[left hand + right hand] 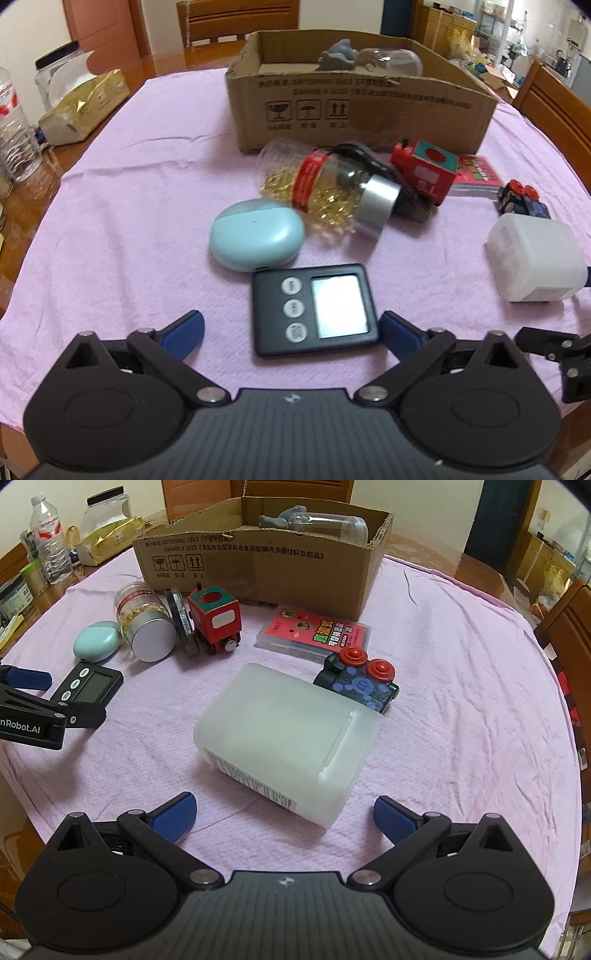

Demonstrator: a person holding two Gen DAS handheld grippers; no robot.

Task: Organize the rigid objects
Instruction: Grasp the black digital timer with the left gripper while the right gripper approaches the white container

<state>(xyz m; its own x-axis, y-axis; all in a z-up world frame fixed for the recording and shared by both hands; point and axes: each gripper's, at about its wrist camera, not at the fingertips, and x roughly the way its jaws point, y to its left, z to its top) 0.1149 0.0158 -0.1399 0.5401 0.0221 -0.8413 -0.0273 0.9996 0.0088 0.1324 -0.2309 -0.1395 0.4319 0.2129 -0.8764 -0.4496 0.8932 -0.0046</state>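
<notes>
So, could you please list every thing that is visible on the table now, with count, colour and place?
cardboard box: 1, brown, far middle
grey figurine: 1, in box
clear tube: 1, in box
capsule jar: 1, clear, silver lid, on its side
toy train: 1, red
earbud case: 1, mint
digital timer: 1, black, between left fingers
plastic container: 1, white, before right gripper
card case: 1, pink
toy block: 1, black, red knobs
tablecloth: 1, pink
left gripper: open
right gripper: open

Left gripper (291, 330): matte black housing across the bottom of the frame, ribbed centre plate with a small star mark, two round side domes, silver pivot screws, black linkage arms ending in blue ribbed fingers (184, 332). Right gripper (284, 814): the same build, blue fingers (175, 816); white "nRobot.AI" lettering at middle left
</notes>
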